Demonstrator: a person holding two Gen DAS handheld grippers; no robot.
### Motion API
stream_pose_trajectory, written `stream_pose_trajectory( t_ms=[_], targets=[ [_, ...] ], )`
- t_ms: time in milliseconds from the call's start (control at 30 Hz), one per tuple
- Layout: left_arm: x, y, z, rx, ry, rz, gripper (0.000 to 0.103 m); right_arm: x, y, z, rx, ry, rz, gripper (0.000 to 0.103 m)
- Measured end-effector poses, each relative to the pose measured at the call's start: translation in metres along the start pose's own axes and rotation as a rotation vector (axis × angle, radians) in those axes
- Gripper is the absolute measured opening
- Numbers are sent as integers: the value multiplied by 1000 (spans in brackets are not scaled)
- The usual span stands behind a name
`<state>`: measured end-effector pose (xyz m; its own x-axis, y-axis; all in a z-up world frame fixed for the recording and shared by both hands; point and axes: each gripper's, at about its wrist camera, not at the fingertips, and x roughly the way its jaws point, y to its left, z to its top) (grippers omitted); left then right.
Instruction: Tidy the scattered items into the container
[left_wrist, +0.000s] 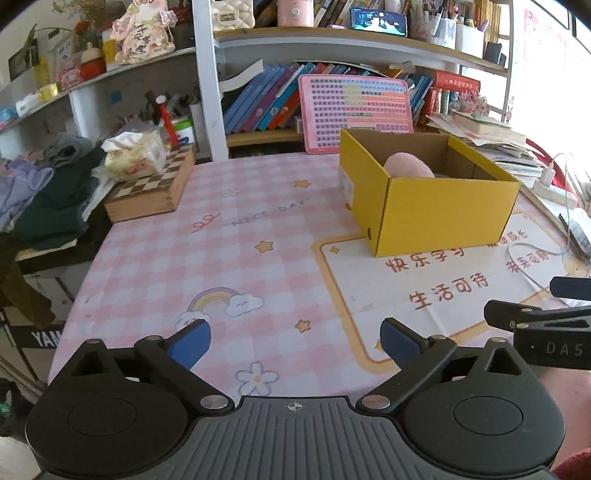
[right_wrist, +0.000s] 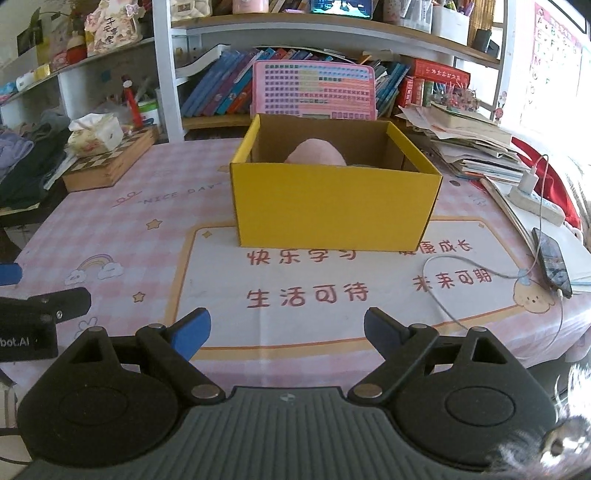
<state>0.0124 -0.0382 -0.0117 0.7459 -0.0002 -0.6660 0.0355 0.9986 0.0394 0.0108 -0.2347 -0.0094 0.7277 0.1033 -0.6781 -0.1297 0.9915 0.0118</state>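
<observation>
A yellow cardboard box (left_wrist: 439, 210) (right_wrist: 332, 206) stands open on the pink checked tablecloth (left_wrist: 240, 258). A pink rounded soft item (left_wrist: 408, 166) (right_wrist: 316, 151) lies inside it, with something grey beside it, mostly hidden by the front wall. My left gripper (left_wrist: 295, 341) hovers over the near left part of the table, jaws wide apart, nothing between them. My right gripper (right_wrist: 286, 332) faces the box from the near edge, also open and empty. Each gripper shows at the edge of the other's view.
A wooden chessboard box (left_wrist: 151, 192) with a tissue pack (left_wrist: 135, 155) sits at the left, beside a heap of clothes (left_wrist: 44, 206). Bookshelves (left_wrist: 295, 99) rise behind. At the right lie stacked papers (right_wrist: 476, 147), a power strip (right_wrist: 535, 203), a phone (right_wrist: 554, 262) and its cable (right_wrist: 461, 269).
</observation>
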Motion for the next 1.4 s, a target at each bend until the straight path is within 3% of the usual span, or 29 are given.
stream_pose_trajectory(
  t_ms=[500, 1400],
  targets=[
    [-1, 17, -6, -39, 53, -5, 102, -4, 14, -3, -13, 11, 2, 91],
    [3, 22, -4, -43, 62, -23, 103, 0, 21, 1, -23, 20, -1, 94]
  ],
)
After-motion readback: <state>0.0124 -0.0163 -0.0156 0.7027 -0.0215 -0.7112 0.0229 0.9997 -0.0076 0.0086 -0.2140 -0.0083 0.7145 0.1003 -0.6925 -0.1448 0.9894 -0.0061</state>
